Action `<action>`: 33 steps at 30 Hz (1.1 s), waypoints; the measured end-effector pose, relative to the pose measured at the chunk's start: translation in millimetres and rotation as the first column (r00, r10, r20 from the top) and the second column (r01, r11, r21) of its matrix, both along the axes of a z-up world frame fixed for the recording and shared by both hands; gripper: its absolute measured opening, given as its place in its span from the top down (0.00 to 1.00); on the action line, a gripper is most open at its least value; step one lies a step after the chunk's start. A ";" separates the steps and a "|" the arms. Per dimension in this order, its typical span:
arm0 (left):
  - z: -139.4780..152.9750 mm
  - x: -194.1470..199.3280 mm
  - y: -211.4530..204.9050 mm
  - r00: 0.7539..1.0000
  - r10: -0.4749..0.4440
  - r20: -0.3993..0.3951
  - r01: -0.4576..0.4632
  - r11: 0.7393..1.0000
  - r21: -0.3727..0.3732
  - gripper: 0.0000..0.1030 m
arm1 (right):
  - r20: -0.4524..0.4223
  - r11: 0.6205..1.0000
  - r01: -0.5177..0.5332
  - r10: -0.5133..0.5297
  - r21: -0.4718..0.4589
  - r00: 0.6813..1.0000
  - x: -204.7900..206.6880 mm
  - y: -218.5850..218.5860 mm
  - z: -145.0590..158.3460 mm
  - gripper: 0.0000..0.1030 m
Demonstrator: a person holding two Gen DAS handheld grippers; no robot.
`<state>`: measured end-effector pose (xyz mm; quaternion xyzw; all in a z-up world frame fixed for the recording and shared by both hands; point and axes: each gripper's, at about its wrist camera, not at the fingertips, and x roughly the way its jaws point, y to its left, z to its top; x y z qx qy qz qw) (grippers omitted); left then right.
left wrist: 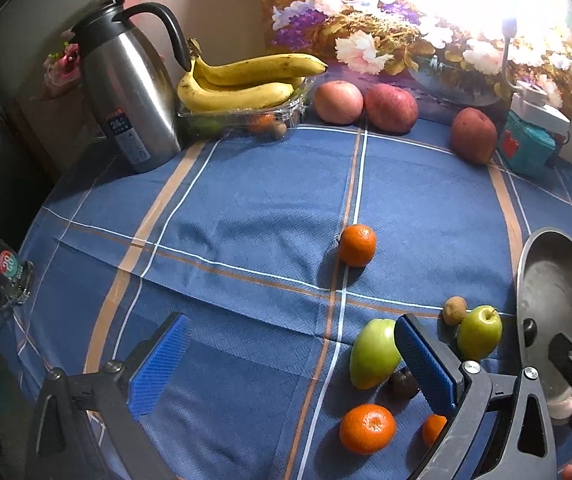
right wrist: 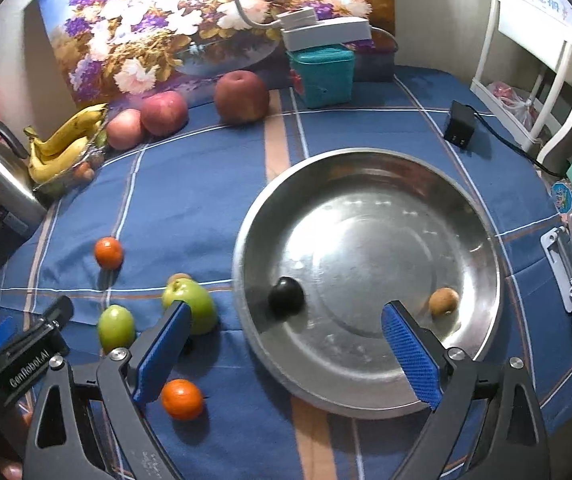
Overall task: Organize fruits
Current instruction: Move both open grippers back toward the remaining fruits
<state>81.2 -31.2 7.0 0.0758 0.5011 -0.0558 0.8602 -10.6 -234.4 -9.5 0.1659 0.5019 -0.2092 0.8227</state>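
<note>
My right gripper (right wrist: 286, 344) spread wide, nothing between pads, hanging over near rim of steel dish (right wrist: 482, 216). Dish round, shallow, shiny; inside it dark plum (right wrist: 286, 295) near left wall and small brown kiwi (right wrist: 443, 301) at right. My left gripper (left wrist: 292, 364) also wide open, empty, above blue plaid cloth (left wrist: 246, 208). Loose on cloth left of dish: two green apples (right wrist: 196, 306), two oranges (right wrist: 182, 399). Bananas (left wrist: 242, 80) and red apples (left wrist: 391, 107) at back.

1. In the left wrist view, a dark fruit (left wrist: 403, 383) and an orange (left wrist: 433, 429) are half hidden behind the left claw's finger (left wrist: 426, 364).
2. The metal bowl (left wrist: 542, 280) is cut off at the right edge.
3. Fruit inside the clear tray (left wrist: 242, 120) is too blurred to name.
</note>
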 end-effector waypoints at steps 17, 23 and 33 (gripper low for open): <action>-5.0 7.4 27.0 0.996 -0.024 -0.090 0.014 0.993 -0.113 0.00 | -0.026 0.997 -0.080 0.080 0.010 0.996 14.2 42.6 -0.2 0.07; -10.1 9.8 37.7 0.990 0.002 -0.139 -0.024 0.987 -0.157 0.00 | -0.022 0.992 -0.120 0.120 0.025 0.992 17.1 61.7 -0.8 0.07; -31.9 2.5 44.2 0.972 0.024 -0.234 -0.071 0.979 -0.192 0.02 | -0.026 0.990 -0.115 0.118 0.081 0.993 13.9 66.0 -15.6 0.07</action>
